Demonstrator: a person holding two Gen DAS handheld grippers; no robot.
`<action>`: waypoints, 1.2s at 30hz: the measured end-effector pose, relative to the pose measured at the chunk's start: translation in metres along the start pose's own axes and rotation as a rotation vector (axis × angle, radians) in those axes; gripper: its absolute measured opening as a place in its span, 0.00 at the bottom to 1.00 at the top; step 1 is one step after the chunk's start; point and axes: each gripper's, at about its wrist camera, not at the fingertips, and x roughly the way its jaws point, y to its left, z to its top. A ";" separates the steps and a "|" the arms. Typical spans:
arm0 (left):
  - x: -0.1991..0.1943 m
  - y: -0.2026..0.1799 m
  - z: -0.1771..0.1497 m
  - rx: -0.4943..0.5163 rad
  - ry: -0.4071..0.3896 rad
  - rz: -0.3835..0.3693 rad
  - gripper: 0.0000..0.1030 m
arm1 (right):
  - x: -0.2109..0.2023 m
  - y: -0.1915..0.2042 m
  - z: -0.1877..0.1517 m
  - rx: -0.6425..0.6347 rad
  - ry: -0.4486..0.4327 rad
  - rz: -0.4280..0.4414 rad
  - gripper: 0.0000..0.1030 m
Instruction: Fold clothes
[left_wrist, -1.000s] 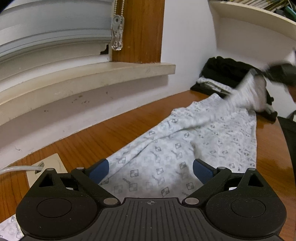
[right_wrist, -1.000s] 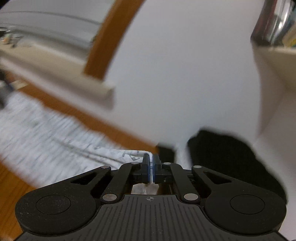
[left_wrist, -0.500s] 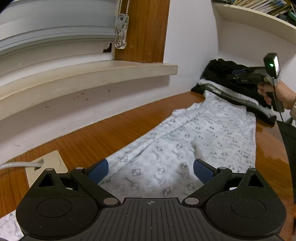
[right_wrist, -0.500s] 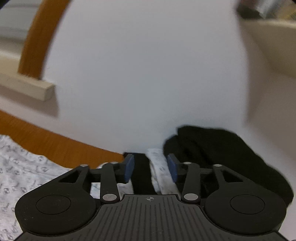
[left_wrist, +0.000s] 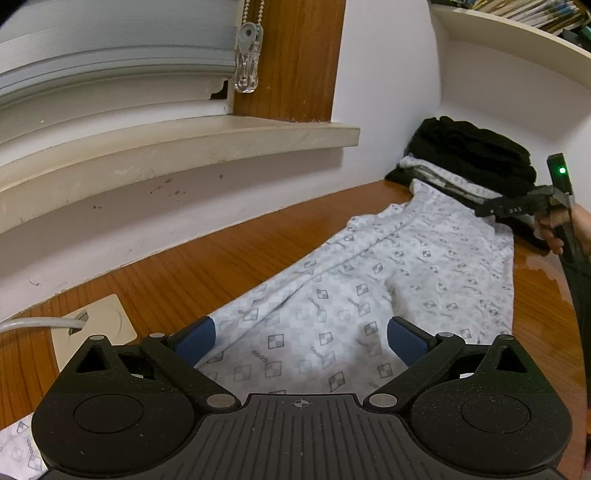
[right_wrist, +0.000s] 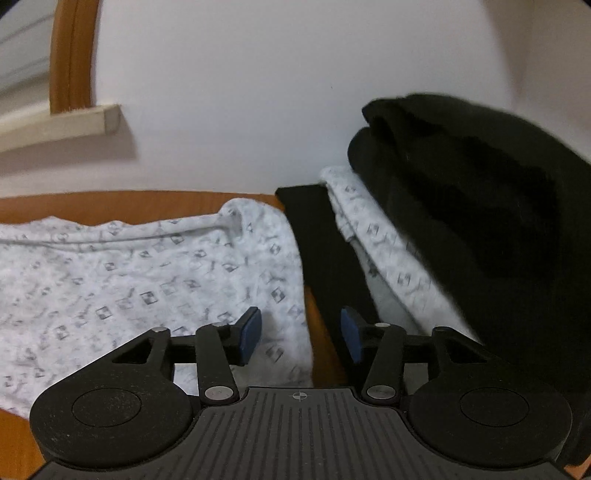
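Garment (left_wrist: 388, 280), left wrist view: pale grey-white cloth printed with small checkered squares and tiny lettering too small to read surely. It lies flat along the wooden table (left_wrist: 207, 269), running from near the camera to the far right. Left tongs (left_wrist: 301, 338) stand wide over its near end, pads clear of the cloth. Far right, a hand (left_wrist: 554, 229) holds the right tongs (left_wrist: 491, 210), whose side lettering is illegible.

Right wrist view: garment (right_wrist: 147, 273) spreads left, its corner beneath the right tongs (right_wrist: 301, 334). Jaws are opening, nothing pinched. Folded pile (right_wrist: 461, 206) right: black clothes over a matching printed piece.
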 end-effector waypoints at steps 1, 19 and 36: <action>0.000 0.000 0.000 0.001 0.000 0.000 0.98 | 0.001 -0.003 -0.001 0.016 0.020 0.019 0.52; 0.000 0.000 0.000 0.000 -0.007 0.008 0.99 | -0.038 -0.001 0.054 0.104 -0.014 0.009 0.17; 0.057 -0.060 0.065 0.198 0.059 0.027 0.93 | -0.021 0.029 -0.009 0.010 -0.038 0.156 0.58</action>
